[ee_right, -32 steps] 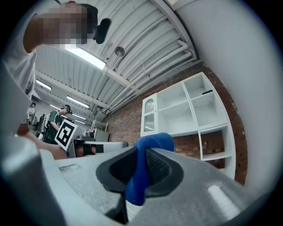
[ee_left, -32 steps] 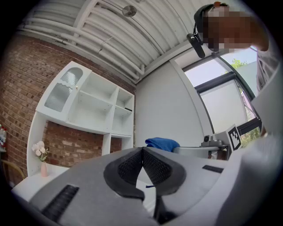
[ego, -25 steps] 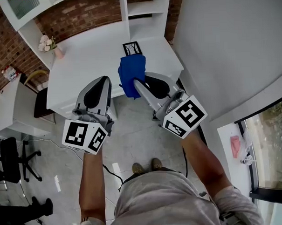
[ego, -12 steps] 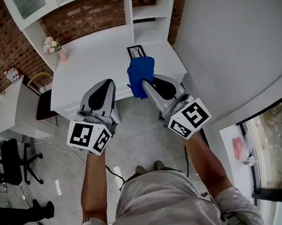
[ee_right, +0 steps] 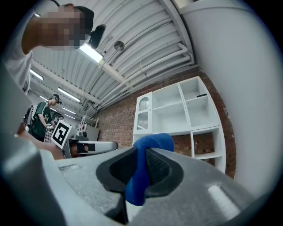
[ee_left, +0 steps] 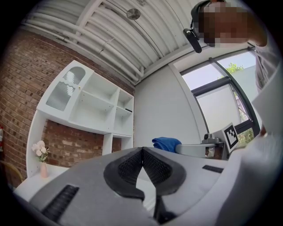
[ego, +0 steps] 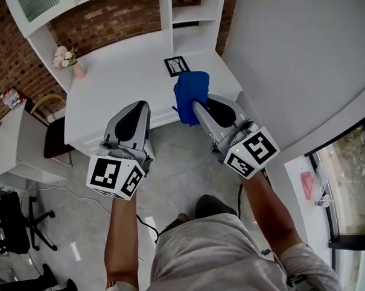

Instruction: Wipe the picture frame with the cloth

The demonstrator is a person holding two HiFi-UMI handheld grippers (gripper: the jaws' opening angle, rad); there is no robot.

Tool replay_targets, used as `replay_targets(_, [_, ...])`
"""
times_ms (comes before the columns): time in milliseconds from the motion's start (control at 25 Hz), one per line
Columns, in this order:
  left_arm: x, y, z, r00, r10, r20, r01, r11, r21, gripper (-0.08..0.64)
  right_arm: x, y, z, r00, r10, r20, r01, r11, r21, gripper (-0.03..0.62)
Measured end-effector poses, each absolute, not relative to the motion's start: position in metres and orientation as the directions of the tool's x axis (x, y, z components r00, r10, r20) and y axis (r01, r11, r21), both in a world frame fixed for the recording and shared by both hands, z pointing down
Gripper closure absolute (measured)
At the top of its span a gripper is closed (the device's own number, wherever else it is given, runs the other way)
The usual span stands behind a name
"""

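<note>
A small black-edged picture frame lies flat on the white desk, near its back right. My right gripper is shut on a blue cloth, held over the desk's front right edge, just short of the frame. In the right gripper view the blue cloth is pinched between the pads. My left gripper is shut with nothing in it, over the desk's front edge to the left. The left gripper view shows the blue cloth off to the right.
A small vase of pink flowers stands at the desk's back left. White shelves rise behind the desk against a brick wall. A white wall closes the right side. A chair stands left of the desk.
The right gripper with the cloth has shifted to the right and a little forward, towards the frame. The left gripper has edged forward towards the desk.
</note>
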State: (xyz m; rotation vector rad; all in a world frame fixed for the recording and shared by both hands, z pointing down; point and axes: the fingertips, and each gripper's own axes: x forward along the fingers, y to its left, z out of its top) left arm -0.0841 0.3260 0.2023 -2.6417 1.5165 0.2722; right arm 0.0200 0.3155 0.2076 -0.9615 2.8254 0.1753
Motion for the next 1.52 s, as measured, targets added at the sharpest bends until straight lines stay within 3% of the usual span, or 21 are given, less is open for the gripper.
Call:
replay_targets(400, [-0.086, 0.281, 0.224, 0.498, -0.847, -0.185, -0.859, -0.511, 0.026, 0.558, 0.043, 0.265, 0.228, -0.756, -0.637, -0.148, -0.65, 0.758, 0.058, 0.547])
replay_targets(1520, [-0.065, 0.011, 0.252, 0.373, -0.923, -0.098, -0.928, -0.372, -0.031, 0.558, 0.05, -0.002, 0.239, -0.867, -0.476, -0.149, -0.496, 0.852, 0.166, 0.548])
